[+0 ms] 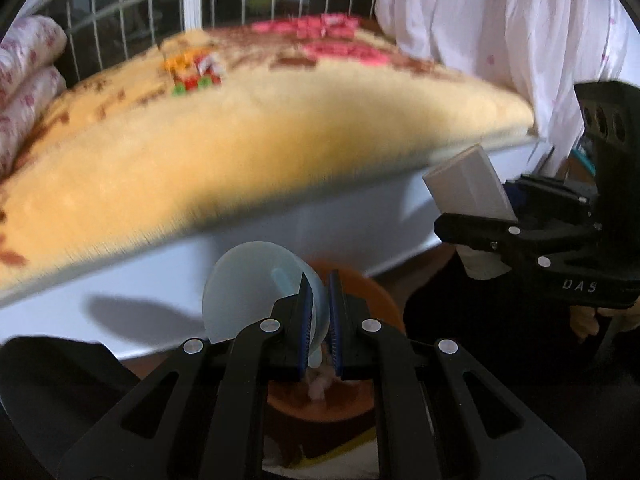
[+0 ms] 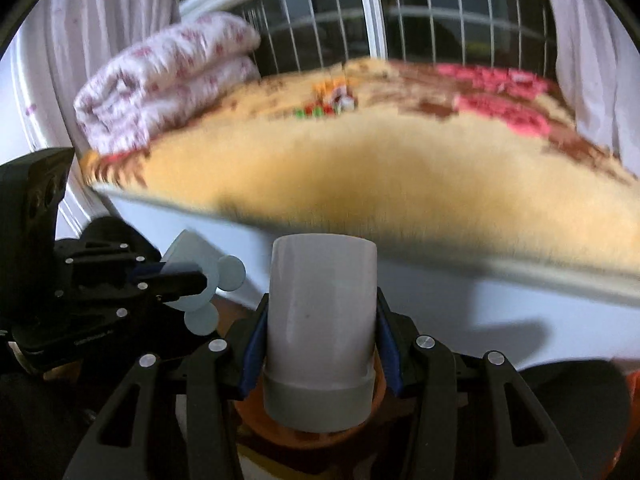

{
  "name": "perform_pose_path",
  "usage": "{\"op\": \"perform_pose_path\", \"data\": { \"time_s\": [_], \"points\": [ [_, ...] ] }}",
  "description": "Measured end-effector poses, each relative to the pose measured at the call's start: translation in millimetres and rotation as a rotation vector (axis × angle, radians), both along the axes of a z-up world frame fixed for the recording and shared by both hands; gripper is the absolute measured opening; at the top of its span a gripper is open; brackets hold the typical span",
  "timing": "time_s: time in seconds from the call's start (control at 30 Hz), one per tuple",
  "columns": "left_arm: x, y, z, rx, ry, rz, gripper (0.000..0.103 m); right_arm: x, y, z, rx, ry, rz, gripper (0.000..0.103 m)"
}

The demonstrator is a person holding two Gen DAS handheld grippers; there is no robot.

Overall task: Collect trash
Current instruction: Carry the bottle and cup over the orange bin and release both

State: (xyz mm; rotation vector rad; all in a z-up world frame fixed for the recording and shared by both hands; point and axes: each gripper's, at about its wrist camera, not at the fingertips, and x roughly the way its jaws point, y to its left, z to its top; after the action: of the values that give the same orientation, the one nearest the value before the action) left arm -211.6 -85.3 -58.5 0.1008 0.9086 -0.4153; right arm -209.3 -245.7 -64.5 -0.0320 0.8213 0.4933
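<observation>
- My left gripper (image 1: 320, 320) is pinching one pale blue lid with two round ears (image 1: 256, 292).
- My right gripper (image 2: 320, 344) clamps one white cup (image 2: 322, 332).
- Both hang above one orange bin (image 1: 348, 400), near the bed (image 1: 240, 140).

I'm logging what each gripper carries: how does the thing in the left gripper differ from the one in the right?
The left gripper pinches a pale blue lid, thin, flat, with round ears; the right gripper holds a grey cup, tall and cylindrical. The lid's jaws are nearly together; the cup's stand apart. Both hang over the orange bin beside the bed.
</observation>
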Motion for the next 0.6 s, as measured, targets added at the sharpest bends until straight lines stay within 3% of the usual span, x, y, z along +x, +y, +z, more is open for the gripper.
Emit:
{"op": "perform_pose_path", "data": {
  "time_s": [0.27,0.6],
  "points": [
    [18,0,-42,0.034,0.136,0.007,0.008,17,14,-45,-0.083,0.142,0.012,0.047],
    [53,4,-103,0.141,0.322,0.075,0.008,40,33,-97,-0.155,0.295,0.025,0.047]
  ]
}}
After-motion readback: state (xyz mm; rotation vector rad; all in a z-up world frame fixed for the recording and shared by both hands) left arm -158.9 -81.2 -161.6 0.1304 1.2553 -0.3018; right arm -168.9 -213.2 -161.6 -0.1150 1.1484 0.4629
